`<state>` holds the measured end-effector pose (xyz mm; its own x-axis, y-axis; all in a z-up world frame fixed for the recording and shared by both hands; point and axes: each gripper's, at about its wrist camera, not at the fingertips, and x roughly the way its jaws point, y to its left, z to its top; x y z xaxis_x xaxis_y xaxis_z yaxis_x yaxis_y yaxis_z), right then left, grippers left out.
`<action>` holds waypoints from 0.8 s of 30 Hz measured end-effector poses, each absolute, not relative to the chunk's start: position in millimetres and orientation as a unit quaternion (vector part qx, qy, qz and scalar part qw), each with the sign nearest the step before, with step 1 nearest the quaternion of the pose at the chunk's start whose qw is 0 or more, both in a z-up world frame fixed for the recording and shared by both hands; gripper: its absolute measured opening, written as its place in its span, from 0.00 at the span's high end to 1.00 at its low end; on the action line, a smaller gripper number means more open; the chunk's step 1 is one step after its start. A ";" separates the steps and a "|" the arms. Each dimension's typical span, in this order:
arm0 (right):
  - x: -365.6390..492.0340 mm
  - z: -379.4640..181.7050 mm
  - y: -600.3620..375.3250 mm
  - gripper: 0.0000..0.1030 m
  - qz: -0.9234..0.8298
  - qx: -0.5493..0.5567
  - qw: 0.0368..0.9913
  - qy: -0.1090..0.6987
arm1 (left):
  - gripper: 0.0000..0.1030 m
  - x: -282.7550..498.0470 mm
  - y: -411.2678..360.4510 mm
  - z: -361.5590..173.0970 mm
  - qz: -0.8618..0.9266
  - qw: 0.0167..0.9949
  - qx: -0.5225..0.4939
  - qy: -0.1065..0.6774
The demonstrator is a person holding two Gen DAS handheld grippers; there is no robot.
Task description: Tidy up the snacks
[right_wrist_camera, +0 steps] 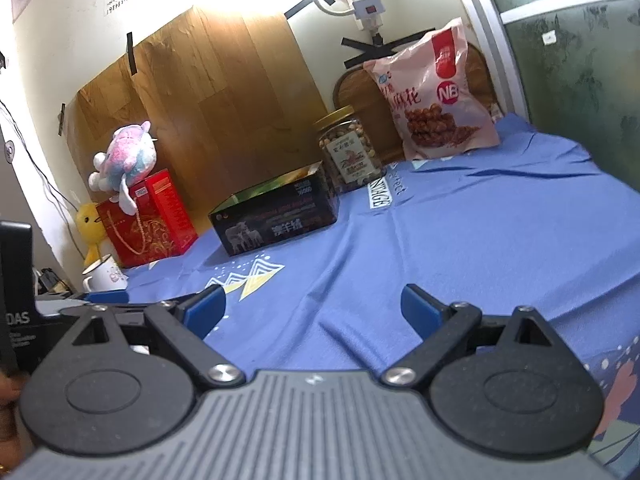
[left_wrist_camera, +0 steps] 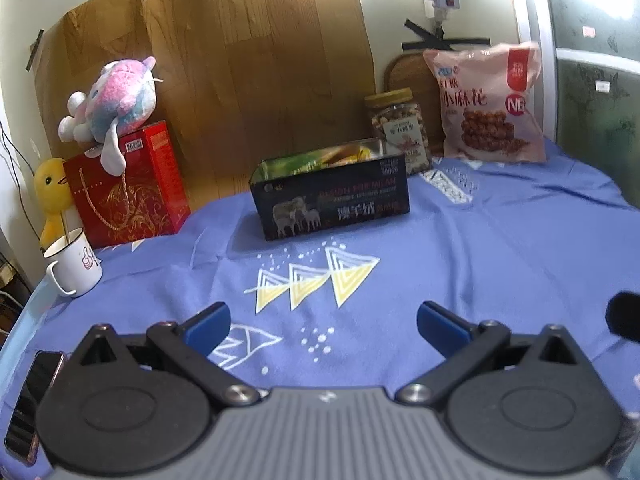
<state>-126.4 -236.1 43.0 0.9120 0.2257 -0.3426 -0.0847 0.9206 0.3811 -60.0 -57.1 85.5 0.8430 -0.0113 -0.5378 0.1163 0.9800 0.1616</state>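
— What did the two grippers have hold of?
— Nothing. The left gripper (left_wrist_camera: 323,326) and the right gripper (right_wrist_camera: 311,307) both hovered low over the blue cloth (left_wrist_camera: 500,248), jaws spread wide.
— Anything close by?
— A phone (left_wrist_camera: 30,404) lay at the left edge, a white mug (left_wrist_camera: 74,266) a little further on. Bare cloth lay ahead.
— And the snacks?
— Packets sat in the open black box (left_wrist_camera: 332,200) mid-table. Behind it stood a nut jar (left_wrist_camera: 400,128), a pink snack bag (left_wrist_camera: 490,104) leaning beyond. Far left, a plush toy (left_wrist_camera: 112,108) rested on a red gift box (left_wrist_camera: 128,192), with a yellow duck (left_wrist_camera: 50,196) beside it.
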 end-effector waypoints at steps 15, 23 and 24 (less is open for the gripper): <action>-139.3 35.9 -252.4 0.07 0.067 0.203 0.958 0.189 | 0.00 -65.2 -77.3 84.4 -0.046 0.953 0.119 0.276; -132.5 39.5 -237.0 0.07 0.057 0.183 0.962 0.197 | 0.00 -50.0 -54.0 76.7 -0.043 0.953 0.097 0.282; -131.2 39.7 -234.8 0.07 0.057 0.179 0.962 0.198 | 0.00 -47.7 -50.6 76.7 -0.044 0.954 0.096 0.281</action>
<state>-131.2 -234.8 39.7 0.9155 0.1800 -0.3599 -0.0383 0.9293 0.3673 -47.7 -50.6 76.7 0.8382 -0.0295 -0.5445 0.1378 0.9776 0.1591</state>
